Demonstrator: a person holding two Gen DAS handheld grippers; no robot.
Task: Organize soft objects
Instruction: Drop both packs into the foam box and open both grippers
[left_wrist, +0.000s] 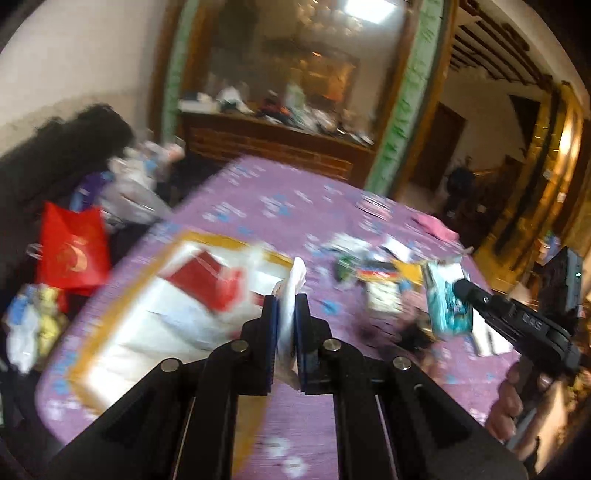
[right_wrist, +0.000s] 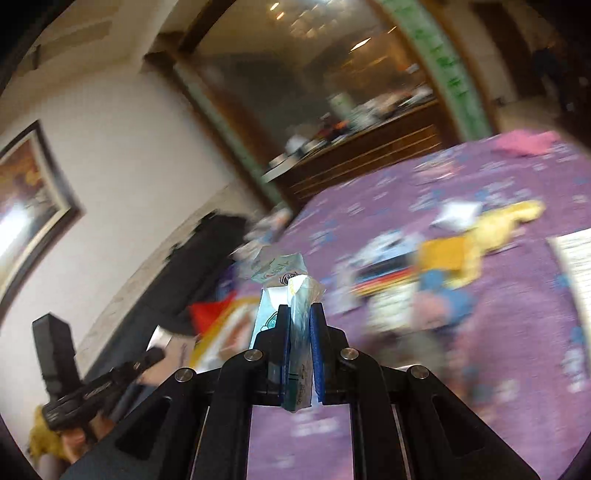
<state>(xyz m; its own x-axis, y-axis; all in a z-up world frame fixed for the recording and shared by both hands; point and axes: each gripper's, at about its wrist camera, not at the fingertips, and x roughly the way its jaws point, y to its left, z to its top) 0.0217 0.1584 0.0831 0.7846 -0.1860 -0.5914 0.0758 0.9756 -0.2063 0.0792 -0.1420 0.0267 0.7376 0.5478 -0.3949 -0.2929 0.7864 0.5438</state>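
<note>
Carrying step: left gripper (left_wrist: 286, 314) fingers clamped on a white packet (left_wrist: 291, 295), right gripper (right_wrist: 300, 325) on a teal pack (right_wrist: 297, 332); next, lowering both into the box (left_wrist: 177, 295) ahead.

The tabletop (left_wrist: 280, 206) wears a purple cloth dotted with small white and blue flowers. On its left lies a white box (left_wrist: 155, 314) edged in yellow, with a red patch inside. Beyond the left edge hangs a red bag (left_wrist: 72, 251) bearing a gold crescent. A pink cloth (right_wrist: 524, 142) lies far right, and a yellow soft toy (right_wrist: 491, 229) nearer.
</note>
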